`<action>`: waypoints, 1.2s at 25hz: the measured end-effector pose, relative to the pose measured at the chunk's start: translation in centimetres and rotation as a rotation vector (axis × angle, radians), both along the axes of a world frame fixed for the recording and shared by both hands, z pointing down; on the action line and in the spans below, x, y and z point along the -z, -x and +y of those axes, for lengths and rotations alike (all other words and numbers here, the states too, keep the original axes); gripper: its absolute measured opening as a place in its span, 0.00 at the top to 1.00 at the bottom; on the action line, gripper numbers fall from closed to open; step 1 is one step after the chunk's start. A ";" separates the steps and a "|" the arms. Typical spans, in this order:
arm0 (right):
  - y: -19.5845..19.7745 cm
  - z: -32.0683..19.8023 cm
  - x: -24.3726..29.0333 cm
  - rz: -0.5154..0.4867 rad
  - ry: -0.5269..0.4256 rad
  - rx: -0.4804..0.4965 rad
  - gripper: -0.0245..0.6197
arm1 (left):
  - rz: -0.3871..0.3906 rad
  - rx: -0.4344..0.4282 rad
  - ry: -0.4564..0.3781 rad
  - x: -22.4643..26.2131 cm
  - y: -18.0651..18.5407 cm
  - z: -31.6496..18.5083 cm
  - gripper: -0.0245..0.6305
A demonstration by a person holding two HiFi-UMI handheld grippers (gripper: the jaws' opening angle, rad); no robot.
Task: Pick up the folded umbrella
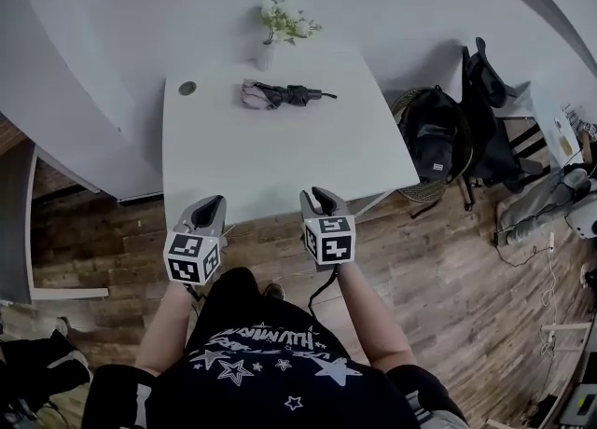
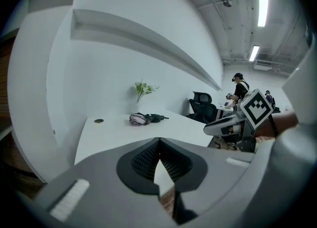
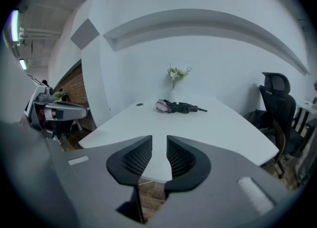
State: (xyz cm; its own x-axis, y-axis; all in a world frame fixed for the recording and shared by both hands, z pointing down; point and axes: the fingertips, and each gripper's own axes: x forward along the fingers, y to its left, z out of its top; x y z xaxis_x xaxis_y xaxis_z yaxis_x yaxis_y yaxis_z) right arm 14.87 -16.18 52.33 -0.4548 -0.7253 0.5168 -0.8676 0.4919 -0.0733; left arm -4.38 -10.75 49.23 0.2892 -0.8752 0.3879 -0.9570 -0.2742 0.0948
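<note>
The folded umbrella (image 1: 284,94), black with a pink end, lies on its side at the far side of the white table (image 1: 280,166), just in front of a vase. It also shows far ahead in both gripper views, as umbrella (image 2: 146,118) and umbrella (image 3: 178,106). My left gripper (image 1: 211,205) hovers at the table's near edge with its jaws shut and empty; its pads (image 2: 148,157) meet at the tips. My right gripper (image 1: 322,196) is beside it, also at the near edge. A narrow gap stands between its pads (image 3: 181,155), with nothing in it.
A small vase of flowers (image 1: 269,52) stands behind the umbrella, and a round cable hole (image 1: 187,89) is at the table's far left. A chair with a dark backpack (image 1: 434,143) stands right of the table. A curved white wall backs it, over wooden floor (image 1: 448,259).
</note>
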 end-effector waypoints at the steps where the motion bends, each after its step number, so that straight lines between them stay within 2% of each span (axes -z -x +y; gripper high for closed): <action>1: 0.2 -0.4 0.0 0.009 -0.004 0.014 0.78 | -0.002 0.005 0.006 -0.1 0.2 -0.1 0.96; 8: 1.3 -3.5 -0.5 0.020 -0.009 0.053 0.63 | 0.005 0.030 0.030 -1.2 1.1 -3.2 0.96; 13: 2.0 -7.3 -1.5 0.076 -0.015 0.118 0.50 | 0.005 0.020 0.029 -2.1 1.2 -7.7 0.96; 15: 2.4 -9.0 -1.6 0.122 -0.028 0.145 0.42 | 0.008 0.025 0.030 -2.3 1.8 -9.4 0.96; 18: 2.9 -12.0 -1.7 0.212 -0.058 0.187 0.43 | 0.009 0.039 0.036 -2.6 2.6 -11.9 0.96; 21: 3.6 -15.7 -1.9 0.299 -0.083 0.238 0.49 | -0.004 0.042 0.042 -2.9 3.4 -14.8 0.96; 30: 6.1 -24.6 -3.7 0.544 -0.129 0.389 0.49 | -0.028 0.057 0.049 -3.7 6.3 -21.9 0.96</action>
State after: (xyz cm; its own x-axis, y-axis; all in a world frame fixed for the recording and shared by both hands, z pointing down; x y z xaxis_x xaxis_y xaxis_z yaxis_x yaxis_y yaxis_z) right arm 8.77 -40.81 56.00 -0.3944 -0.6329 0.6662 -0.5226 0.7508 0.4039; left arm -10.65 -32.67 52.88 0.2283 -0.8698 0.4375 -0.9733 -0.2153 0.0798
